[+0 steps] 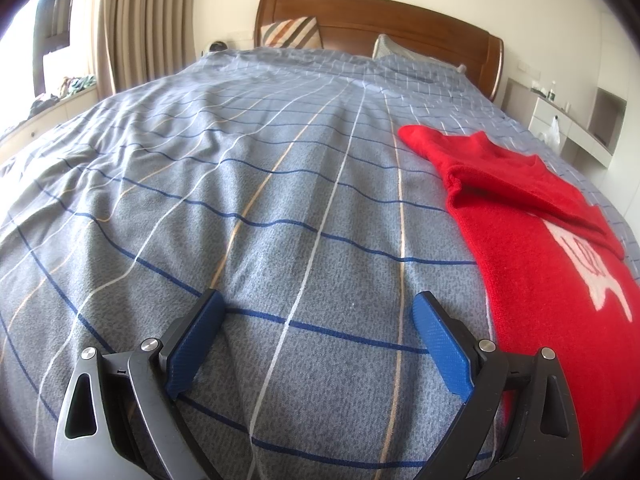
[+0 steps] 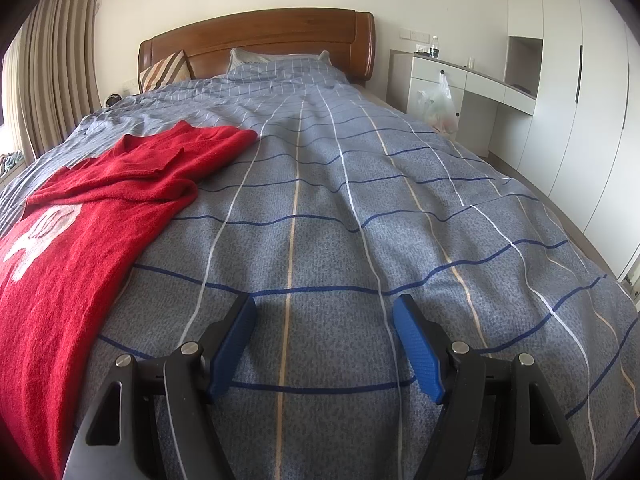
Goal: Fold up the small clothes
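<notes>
A red knitted sweater with a white motif on its front [image 1: 532,240] lies spread on the grey-blue bedspread with a grid of navy, white and tan lines [image 1: 240,200], its body running toward the foot of the bed and both sleeves already laid across the chest near the collar end. It sits between the two tools: to the right of the left gripper [image 1: 316,322] and to the left of the right gripper [image 2: 325,326]. Both grippers hover just above the cover with their blue-padded jaws spread wide and nothing between them — neither touches the garment. The knit looks thick, soft and limp; I would expect it to sag and drape from any pinch point, to stretch a little under its own weight, and to cling to the textured cover rather than slide. It should be light enough for a two-finger pinch, and nothing about it is fragile. With the sleeves in, the likely next step is folding the body, so the sensible holds are the two corners of the bottom hem — one per gripper, pinching through both layers at the edge. The hem itself lies at or beyond the lower margin of both views, so its exact position cannot be read.
</notes>
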Demonstrator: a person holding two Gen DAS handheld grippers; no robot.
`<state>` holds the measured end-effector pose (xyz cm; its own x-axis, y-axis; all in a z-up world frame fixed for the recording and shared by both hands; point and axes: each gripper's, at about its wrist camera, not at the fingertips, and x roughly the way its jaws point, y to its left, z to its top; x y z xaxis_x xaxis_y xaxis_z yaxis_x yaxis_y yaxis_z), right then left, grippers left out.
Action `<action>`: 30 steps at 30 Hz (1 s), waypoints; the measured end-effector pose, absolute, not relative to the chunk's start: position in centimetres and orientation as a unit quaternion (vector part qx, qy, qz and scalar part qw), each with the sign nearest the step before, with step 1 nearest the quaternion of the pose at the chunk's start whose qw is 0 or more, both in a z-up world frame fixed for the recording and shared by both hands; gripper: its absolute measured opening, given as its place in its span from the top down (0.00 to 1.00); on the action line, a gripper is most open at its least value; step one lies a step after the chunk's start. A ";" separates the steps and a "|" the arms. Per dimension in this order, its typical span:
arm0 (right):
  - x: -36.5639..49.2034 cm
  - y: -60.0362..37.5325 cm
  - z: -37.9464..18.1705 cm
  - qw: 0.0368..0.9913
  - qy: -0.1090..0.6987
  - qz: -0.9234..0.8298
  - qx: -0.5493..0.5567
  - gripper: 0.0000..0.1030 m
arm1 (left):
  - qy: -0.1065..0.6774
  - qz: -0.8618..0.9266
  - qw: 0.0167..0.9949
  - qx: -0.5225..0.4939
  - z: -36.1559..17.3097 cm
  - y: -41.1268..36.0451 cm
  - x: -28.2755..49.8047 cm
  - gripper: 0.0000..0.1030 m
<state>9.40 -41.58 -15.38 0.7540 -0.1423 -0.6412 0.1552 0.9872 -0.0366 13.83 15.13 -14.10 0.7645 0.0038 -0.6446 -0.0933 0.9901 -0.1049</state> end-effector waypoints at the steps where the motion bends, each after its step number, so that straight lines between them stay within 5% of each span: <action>1: 9.4 -41.6 -15.4 0.936 0.342 -0.078 0.011 0.31 | 0.343 0.027 0.937 -0.064 -14.1 15.2 13.8 0.07; 15: -1.5 -36.4 -7.7 0.927 0.357 0.105 -0.046 0.31 | 0.420 -0.084 0.902 -0.046 -11.2 12.2 4.0 0.07; 21: -4.0 -33.5 -10.9 0.884 0.428 0.182 0.050 0.31 | 0.466 -0.113 0.872 -0.099 -12.2 10.2 1.7 0.08; 30: -2.5 -32.4 -14.3 0.856 0.456 0.201 0.141 0.31 | 0.488 -0.128 0.856 -0.115 -13.2 9.7 1.0 0.24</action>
